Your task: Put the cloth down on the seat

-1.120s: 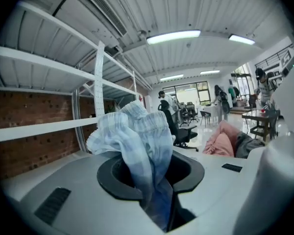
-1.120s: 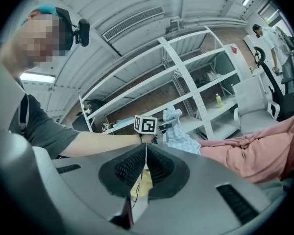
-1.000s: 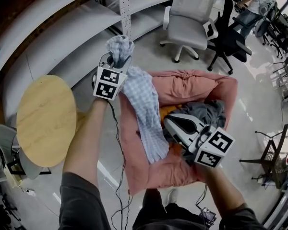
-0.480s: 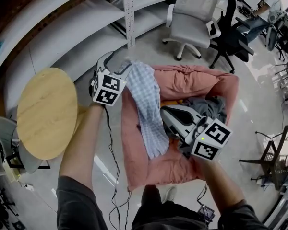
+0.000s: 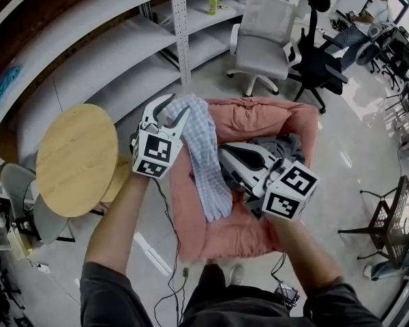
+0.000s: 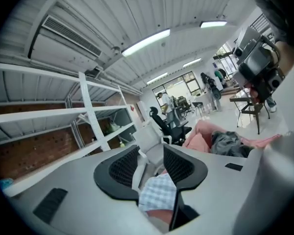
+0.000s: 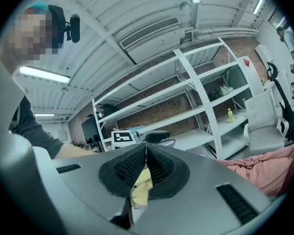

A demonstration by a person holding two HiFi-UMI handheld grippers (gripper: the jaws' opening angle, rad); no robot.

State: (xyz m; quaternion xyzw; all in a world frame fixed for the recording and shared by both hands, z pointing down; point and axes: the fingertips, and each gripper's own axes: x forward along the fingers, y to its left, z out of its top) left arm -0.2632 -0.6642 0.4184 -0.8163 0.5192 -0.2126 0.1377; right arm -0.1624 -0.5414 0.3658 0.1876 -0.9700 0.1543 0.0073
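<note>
The blue-and-white checked cloth (image 5: 204, 152) lies draped over the left side of the pink cushioned seat (image 5: 259, 114). My left gripper (image 5: 174, 107) hovers just left of the cloth's upper end. Its jaws are apart and closing, and the pads touch nothing. In the left gripper view the checked cloth (image 6: 157, 197) shows low down between the left gripper's (image 6: 151, 153) jaws. My right gripper (image 5: 223, 152) lies over the seat beside a grey garment (image 5: 279, 144), its tips together. A yellow fabric (image 7: 141, 187) shows in the slit below the right gripper's (image 7: 146, 145) tips; whether it is pinched I cannot tell.
A round wooden table (image 5: 75, 159) stands to the left of the seat. Behind are white shelves (image 5: 123, 53), a white office chair (image 5: 262, 36) and a black one (image 5: 320, 60). A cable (image 5: 167, 230) runs over the floor, and a black metal stand (image 5: 382, 216) is at the right.
The left gripper held the cloth's bunched top a second ago, then opened and let it go. The cloth has dropped onto the seat's left side, and the left gripper has sunk lower.
</note>
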